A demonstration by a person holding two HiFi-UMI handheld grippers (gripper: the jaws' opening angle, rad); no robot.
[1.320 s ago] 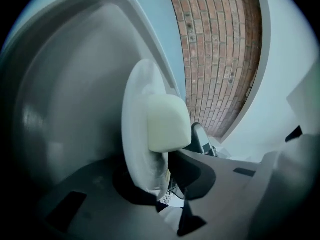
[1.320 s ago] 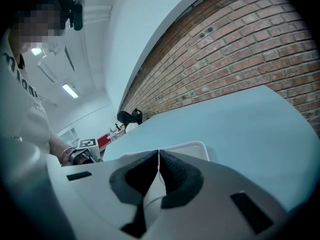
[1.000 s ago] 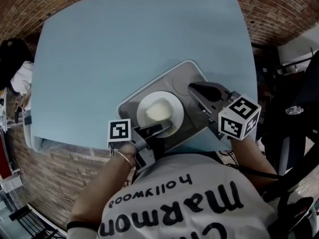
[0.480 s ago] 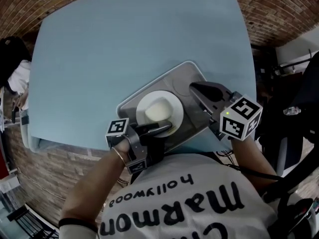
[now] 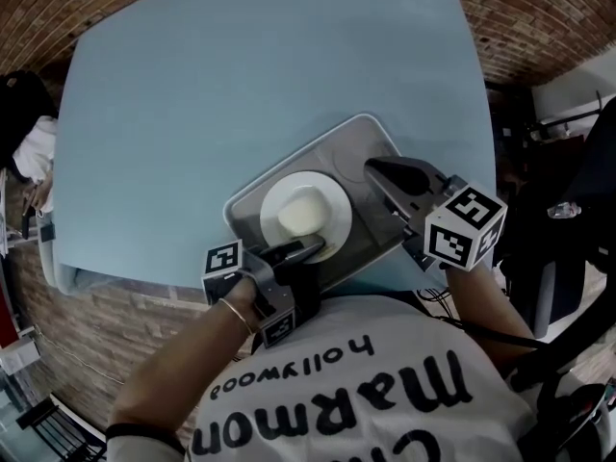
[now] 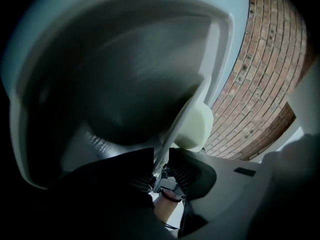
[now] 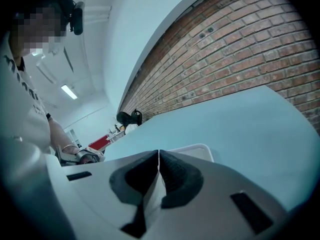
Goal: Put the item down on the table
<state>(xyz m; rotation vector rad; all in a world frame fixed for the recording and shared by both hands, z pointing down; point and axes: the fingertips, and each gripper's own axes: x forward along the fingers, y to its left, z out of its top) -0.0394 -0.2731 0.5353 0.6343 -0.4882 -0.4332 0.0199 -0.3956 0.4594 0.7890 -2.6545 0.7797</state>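
Note:
A grey tray sits near the front edge of the light blue table. It carries a white plate with a pale cream lump on it. My left gripper is shut on the tray's near edge, close to the plate's rim. In the left gripper view the gripper pinches a thin pale edge, with the cream lump just beyond. My right gripper is shut on the tray's right edge. In the right gripper view its jaws close on the tray. Whether the tray touches the table I cannot tell.
Brick floor surrounds the table. A black bag lies off the table's left side, and dark furniture stands to the right. The person's white printed shirt fills the bottom of the head view.
The left hand has rolled, and its marker cube has dropped slightly down and left. The tray and plate have shifted a little. The right gripper has barely moved.

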